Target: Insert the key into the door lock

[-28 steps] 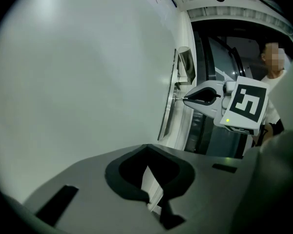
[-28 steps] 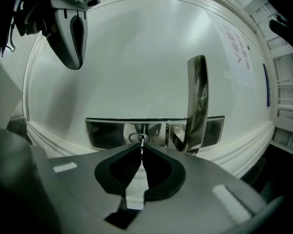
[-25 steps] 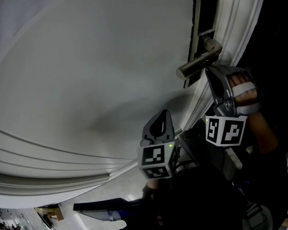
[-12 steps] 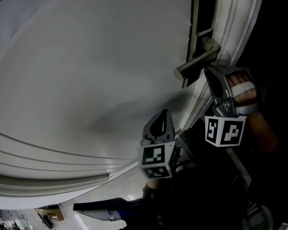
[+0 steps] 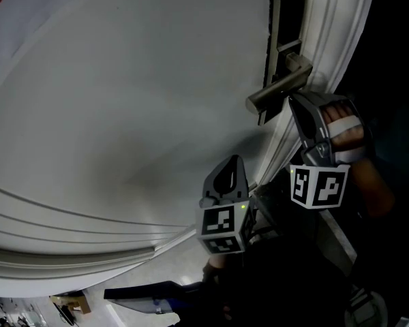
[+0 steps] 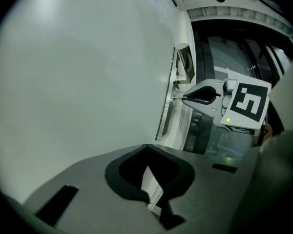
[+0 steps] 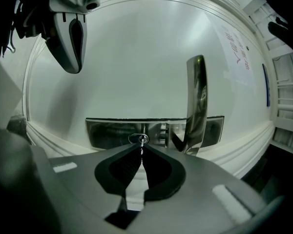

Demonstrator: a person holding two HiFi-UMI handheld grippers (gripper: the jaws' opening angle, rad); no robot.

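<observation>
A white door (image 5: 136, 101) carries a metal lock plate (image 7: 107, 130) with a lever handle (image 7: 195, 101) and a small round keyhole (image 7: 136, 139). My right gripper (image 7: 141, 148) is shut on a thin metal key (image 7: 142, 143). The key's tip sits at the keyhole, and how deep it goes cannot be told. In the head view the right gripper (image 5: 294, 99) is just under the handle (image 5: 276, 90), held by a hand (image 5: 344, 131), and the key is hidden. My left gripper (image 6: 147, 145) is shut on nothing, lower down, close to the door face (image 5: 235, 159).
Raised white moulding (image 5: 313, 67) runs along the door's edge beside the lock. A dark gap and glass (image 6: 224, 52) lie beyond the door frame. The left gripper (image 7: 73, 38) hangs to the lock's upper left in the right gripper view.
Almost nothing: the handle drifts slightly left in the head view, and both grippers keep their places.
</observation>
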